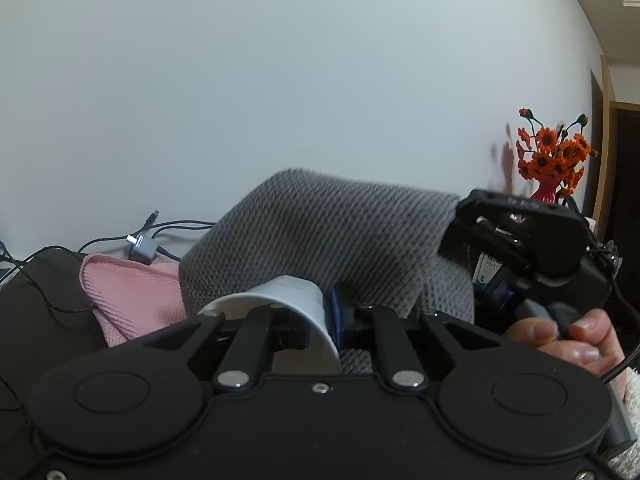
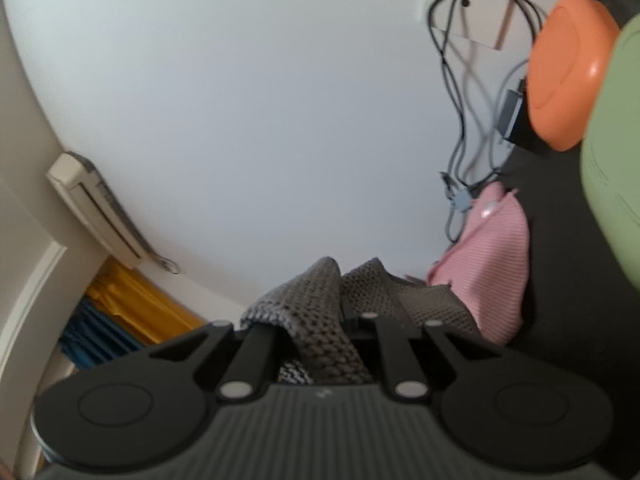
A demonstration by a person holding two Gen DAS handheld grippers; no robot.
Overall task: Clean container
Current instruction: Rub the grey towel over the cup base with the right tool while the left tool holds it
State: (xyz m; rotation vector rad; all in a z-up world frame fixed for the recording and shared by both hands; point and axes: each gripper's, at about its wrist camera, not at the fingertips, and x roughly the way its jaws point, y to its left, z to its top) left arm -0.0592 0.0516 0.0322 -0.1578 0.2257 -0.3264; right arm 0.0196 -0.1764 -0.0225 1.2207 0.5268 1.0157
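My left gripper (image 1: 325, 320) is shut on the rim of a white cup (image 1: 288, 292), which lies tipped on its side with its mouth toward the camera. A grey knitted cloth (image 1: 320, 224) drapes over and behind the cup. In the left wrist view my right gripper (image 1: 460, 236) comes in from the right, held by a hand (image 1: 560, 336), its tips buried in the cloth's edge. In the right wrist view the right gripper (image 2: 344, 322) is shut on the bunched grey cloth (image 2: 316, 292). The cup does not show in that view.
A pink cloth (image 1: 132, 300) lies on the black mat (image 1: 40, 300) to the left, near cables and a grey adapter (image 1: 140, 246). Orange flowers in a red vase (image 1: 552, 160) stand at the right. An orange lid (image 2: 568, 72) and a green container (image 2: 616, 160) sit close by.
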